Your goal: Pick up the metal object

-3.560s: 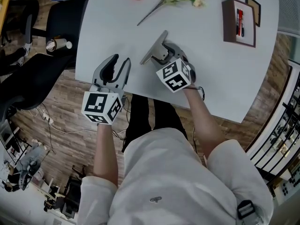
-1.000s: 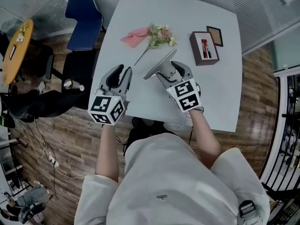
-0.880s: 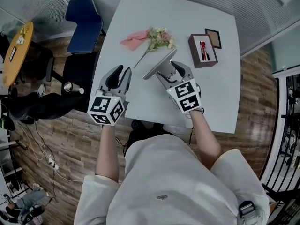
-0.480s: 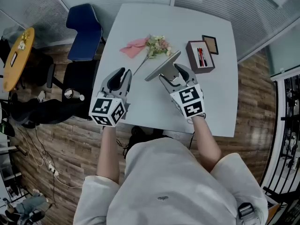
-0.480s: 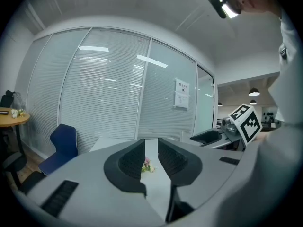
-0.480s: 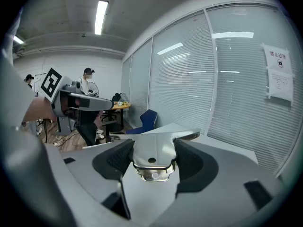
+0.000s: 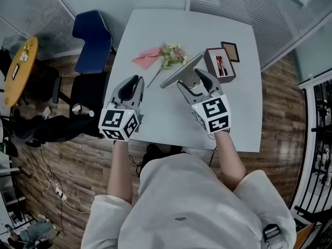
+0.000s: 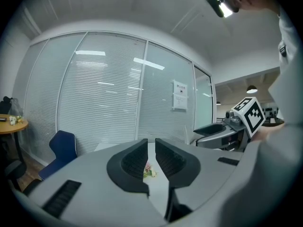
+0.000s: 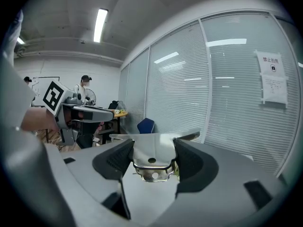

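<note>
The metal object [image 7: 181,70], a flat shiny plate with a bent tab and holes, hangs in the air above the white table [image 7: 166,113]. My right gripper [image 7: 195,80] is shut on it. In the right gripper view the metal object [image 9: 151,156] sits clamped between both pads of the right gripper [image 9: 152,163]. My left gripper [image 7: 133,84] hovers over the table's left edge. Its jaws are closing to a narrow gap, and the left gripper view shows nothing between the pads of the left gripper [image 8: 151,156].
On the far half of the table lie a pink cloth [image 7: 147,57], a small flower bunch [image 7: 172,53], a brown box with pens [image 7: 220,65] and a small frame [image 7: 230,51]. A blue chair [image 7: 93,40] and a black chair [image 7: 85,90] stand left of the table.
The right gripper has carried the metal object up and toward the brown box. The left gripper's jaws have narrowed. The table looks smaller and farther below.
</note>
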Available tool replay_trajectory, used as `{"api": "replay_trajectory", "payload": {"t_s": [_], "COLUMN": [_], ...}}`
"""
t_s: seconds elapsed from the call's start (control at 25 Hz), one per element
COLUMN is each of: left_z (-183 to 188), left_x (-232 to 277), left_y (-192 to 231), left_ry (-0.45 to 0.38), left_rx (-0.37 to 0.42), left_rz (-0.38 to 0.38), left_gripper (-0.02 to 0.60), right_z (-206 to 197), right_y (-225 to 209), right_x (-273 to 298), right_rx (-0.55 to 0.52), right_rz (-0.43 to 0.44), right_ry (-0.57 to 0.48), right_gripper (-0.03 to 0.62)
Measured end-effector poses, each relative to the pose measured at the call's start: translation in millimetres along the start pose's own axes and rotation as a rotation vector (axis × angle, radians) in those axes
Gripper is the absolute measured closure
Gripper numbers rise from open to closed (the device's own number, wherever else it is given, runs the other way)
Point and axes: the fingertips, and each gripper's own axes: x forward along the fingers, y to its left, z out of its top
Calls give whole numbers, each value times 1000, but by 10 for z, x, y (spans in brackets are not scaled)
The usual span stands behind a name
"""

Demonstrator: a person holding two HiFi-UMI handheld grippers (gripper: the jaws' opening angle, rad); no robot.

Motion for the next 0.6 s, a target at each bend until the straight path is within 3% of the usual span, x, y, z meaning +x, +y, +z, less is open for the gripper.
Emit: {"api": "replay_trajectory", "payload": {"t_s": [0.6], "left_z": [130], "left_x": [-105], "left_y": [101], "left_ry": [-25], "left_rx": [22], "left_rz": [26], "left_gripper": [551], "right_z": [349], "right_y": [64], "right_x": [-64], "right_rx": [6], "right_rz": [19], "right_ry": [-73], "right_gripper": [308]}}
